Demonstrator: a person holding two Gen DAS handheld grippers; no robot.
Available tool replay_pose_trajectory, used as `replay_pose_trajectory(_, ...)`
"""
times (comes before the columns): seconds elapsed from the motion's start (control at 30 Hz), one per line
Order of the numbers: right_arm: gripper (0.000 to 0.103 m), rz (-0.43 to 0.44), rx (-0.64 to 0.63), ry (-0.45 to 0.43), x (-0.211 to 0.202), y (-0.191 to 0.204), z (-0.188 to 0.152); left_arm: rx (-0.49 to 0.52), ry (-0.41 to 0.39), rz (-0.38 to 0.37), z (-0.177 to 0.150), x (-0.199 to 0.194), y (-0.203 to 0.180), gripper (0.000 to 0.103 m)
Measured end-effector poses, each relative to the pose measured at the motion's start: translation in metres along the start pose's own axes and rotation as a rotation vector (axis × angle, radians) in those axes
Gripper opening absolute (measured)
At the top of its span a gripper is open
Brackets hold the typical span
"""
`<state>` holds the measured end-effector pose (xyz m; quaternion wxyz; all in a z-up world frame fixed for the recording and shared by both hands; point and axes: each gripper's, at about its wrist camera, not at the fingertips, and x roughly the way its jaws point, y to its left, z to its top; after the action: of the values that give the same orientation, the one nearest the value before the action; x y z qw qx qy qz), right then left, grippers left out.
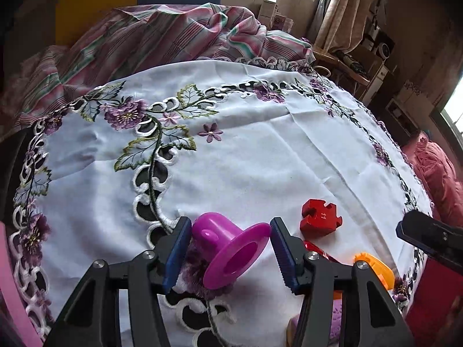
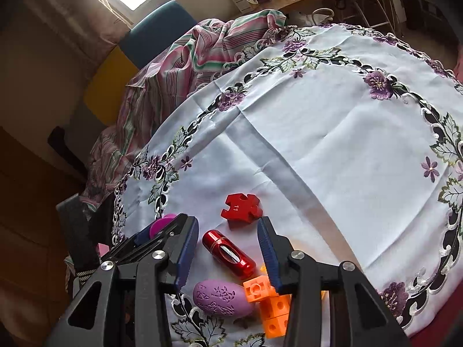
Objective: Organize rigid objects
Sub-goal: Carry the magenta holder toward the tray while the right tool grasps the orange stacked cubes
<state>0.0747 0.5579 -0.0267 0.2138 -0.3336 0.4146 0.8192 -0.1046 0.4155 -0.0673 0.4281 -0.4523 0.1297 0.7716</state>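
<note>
The left tongs [image 1: 230, 248] are spread wide around a bright purple spool [image 1: 228, 248] that lies on its side on the tabletop [image 1: 260, 150]. The blue pads sit just beside the spool's two ends, but whether they touch it I cannot tell. It looks like the tongs are lined up this way so they can squeeze the spool from both sides. The right tongs [image 2: 228, 248] are wide too and hold nothing. They hang over a shiny red tube [image 2: 228, 253], maybe to pick it up next. The toys sit close together near the front edge of the white flowered cloth [image 2: 332, 133]: a red puzzle piece [image 2: 241, 206] with "11" on its side, a light purple egg [image 2: 221, 297] with little cut-out marks, and orange cube blocks [image 2: 269, 303] stuck together. The wide middle of the cloth may be where they get sorted.
</note>
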Motion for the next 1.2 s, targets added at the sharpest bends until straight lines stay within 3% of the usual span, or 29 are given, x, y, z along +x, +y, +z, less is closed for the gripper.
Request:
replay_pose_trajectory(0.5,0.043,-0.032,0.063,0.075,0.011,-0.016,-0.003,-0.040,-0.122,0.017,-0.070,-0.115,0.015,0.057)
replay_pose_trajectory(0.67,0.043,-0.039,0.023,0.064,0.001,-0.008,-0.009,-0.026,-0.158,0.024,-0.092,-0.147,0.017,0.057)
replay_pose_trajectory(0.77,0.043,-0.038,-0.035,0.102,-0.005,0.002,-0.020,-0.036,-0.173,0.017,-0.101,-0.161,0.022,0.057)
replay_pose_trajectory(0.97,0.037,-0.103,-0.126,0.180,-0.012,0.016,-0.040,-0.071,-0.190,0.010,-0.117,-0.177,0.033,0.057)
replay_pose_trajectory(1.2,0.031,-0.247,-0.154,0.237,0.010,0.011,-0.046,-0.105,-0.198,0.007,-0.135,-0.189,0.044,0.057)
